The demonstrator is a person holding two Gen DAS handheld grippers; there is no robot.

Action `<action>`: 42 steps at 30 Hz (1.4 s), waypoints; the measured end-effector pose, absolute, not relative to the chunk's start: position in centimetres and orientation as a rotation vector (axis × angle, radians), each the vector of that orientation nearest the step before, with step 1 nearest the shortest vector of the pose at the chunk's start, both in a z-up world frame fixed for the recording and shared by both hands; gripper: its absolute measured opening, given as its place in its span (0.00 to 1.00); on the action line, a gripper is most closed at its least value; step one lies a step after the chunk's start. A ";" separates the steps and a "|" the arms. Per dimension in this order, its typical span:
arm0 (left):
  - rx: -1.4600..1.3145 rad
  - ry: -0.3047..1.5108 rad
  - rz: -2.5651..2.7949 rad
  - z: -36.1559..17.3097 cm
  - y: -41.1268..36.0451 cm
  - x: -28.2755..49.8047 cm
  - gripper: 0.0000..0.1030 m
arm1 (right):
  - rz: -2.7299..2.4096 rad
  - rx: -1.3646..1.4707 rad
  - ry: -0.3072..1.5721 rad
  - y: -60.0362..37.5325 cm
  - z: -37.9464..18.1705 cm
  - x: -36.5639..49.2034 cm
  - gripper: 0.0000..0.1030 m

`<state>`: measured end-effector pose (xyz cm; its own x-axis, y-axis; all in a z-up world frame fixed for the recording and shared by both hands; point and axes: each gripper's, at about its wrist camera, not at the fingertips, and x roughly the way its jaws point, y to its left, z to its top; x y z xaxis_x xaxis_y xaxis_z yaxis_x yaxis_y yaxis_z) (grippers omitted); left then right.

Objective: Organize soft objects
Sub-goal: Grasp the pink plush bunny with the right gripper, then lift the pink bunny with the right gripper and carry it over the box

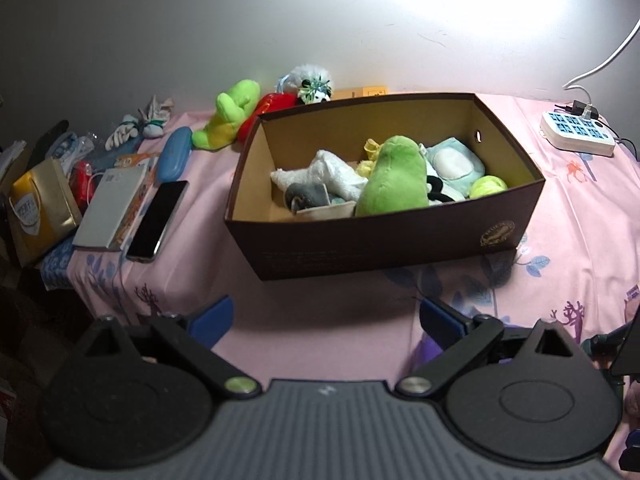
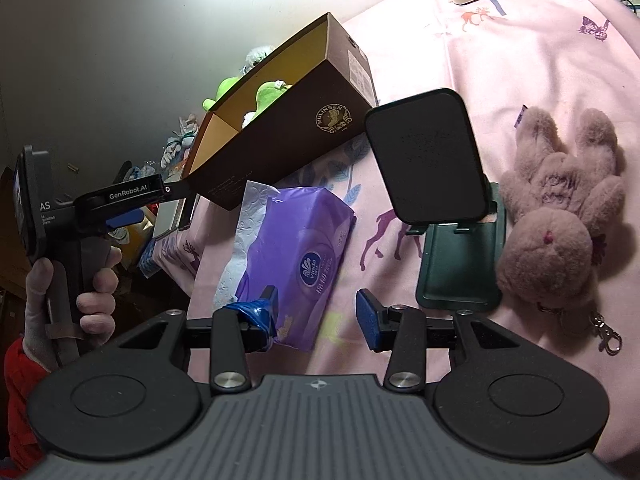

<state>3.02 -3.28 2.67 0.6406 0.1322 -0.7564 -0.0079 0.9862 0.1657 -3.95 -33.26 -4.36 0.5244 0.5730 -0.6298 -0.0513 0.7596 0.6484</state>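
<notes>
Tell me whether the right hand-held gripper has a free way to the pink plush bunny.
Probably yes: the right hand-held gripper is open, and the pink plush bunny lies uncovered on the bedsheet beside the phone stand.

Brown box (image 1: pixel 384 240) holds plush toys; pink bunny (image 2: pixel 560 216) outside, flat.

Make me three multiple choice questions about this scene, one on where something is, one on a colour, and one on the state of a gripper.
1. Where is the pink plush bunny?
A. inside the brown box
B. on the pink sheet, right of the phone stand
C. on the tissue pack

2. What colour is the tissue pack?
A. purple
B. orange
C. white

3. How does the right gripper stand?
A. shut on the bunny
B. shut on nothing
C. open, holding nothing

Answers: 1 B, the bunny lies on the sheet beside the stand, outside the brown box. 2 A, its wrapper is purple. 3 C, a wide gap shows between the blue pads.
</notes>
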 end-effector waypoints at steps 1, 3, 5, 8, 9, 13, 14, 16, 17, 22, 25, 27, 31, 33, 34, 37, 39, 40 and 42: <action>0.146 0.880 0.075 2.3 -3.7 2.4 0.97 | 0.398 0.619 0.955 -33.6 -4.4 -4.2 0.26; 0.140 0.895 0.064 1.8 -4.4 1.5 0.97 | 0.379 0.624 0.953 -34.6 -4.6 -4.7 0.26; 0.138 0.912 0.048 1.1 -5.2 0.5 0.97 | 0.352 0.624 0.944 -35.6 -4.7 -5.1 0.26; 0.135 0.921 0.031 0.5 -6.3 -0.8 0.97 | 0.298 0.617 0.920 -37.3 -4.7 -5.9 0.26; 0.130 0.924 0.025 0.3 -6.6 -1.1 0.97 | 0.283 0.623 0.915 -37.8 -4.8 -6.0 0.26; 0.086 0.943 0.004 -0.2 -7.2 -2.0 0.98 | 0.187 0.674 0.896 -40.4 -5.5 -6.3 0.26; 0.077 0.947 0.003 -0.3 -7.2 -2.1 0.98 | 0.165 0.699 0.893 -41.2 -5.8 -6.3 0.26; 0.064 0.956 0.002 -0.4 -7.4 -2.4 0.98 | 0.120 0.746 0.889 -42.5 -6.4 -6.0 0.26; 0.059 0.960 0.003 -0.5 -7.4 -2.5 0.98 | 0.092 0.776 0.883 -43.4 -6.7 -6.0 0.26; 0.051 0.971 0.014 -0.7 -7.3 -2.8 0.98 | 0.018 0.850 0.877 -45.9 -8.8 -4.6 0.28; 0.056 0.975 0.028 -0.7 -7.2 -2.9 0.98 | 0.013 0.903 0.893 -46.6 -10.3 -3.7 0.28; 0.057 0.979 0.036 -0.7 -7.1 -2.9 0.98 | 0.020 0.931 0.900 -46.7 -11.2 -3.1 0.28; 0.061 0.992 0.048 -0.8 -6.9 -2.8 0.98 | 0.023 0.941 0.902 -46.4 -12.2 -2.3 0.28; 0.066 0.992 0.051 -0.8 -6.9 -2.7 0.98 | 0.036 0.952 0.899 -46.4 -12.6 -2.0 0.29; 0.069 0.991 0.053 -0.8 -6.9 -2.7 0.98 | 0.044 0.960 0.898 -46.4 -12.8 -1.8 0.29; 0.080 0.986 0.055 -0.6 -7.0 -2.4 0.98 | 0.056 0.962 0.888 -46.2 -13.0 -1.3 0.29; 0.079 0.987 0.053 -0.6 -7.0 -2.3 0.98 | 0.064 0.967 0.881 -46.0 -13.1 -1.1 0.30; 0.079 0.989 0.052 -0.6 -7.0 -2.1 0.98 | 0.061 0.971 0.876 -45.9 -13.2 -1.1 0.30; 0.081 0.992 0.049 -0.7 -7.0 -1.8 0.99 | 0.058 0.977 0.871 -45.8 -13.1 -1.0 0.29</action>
<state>-1.84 -6.99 -0.74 0.5462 0.0783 -0.8340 -0.0040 0.9959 0.0909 -1.05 -45.84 -13.14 0.6704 0.4105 -0.6181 0.3257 0.5857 0.7422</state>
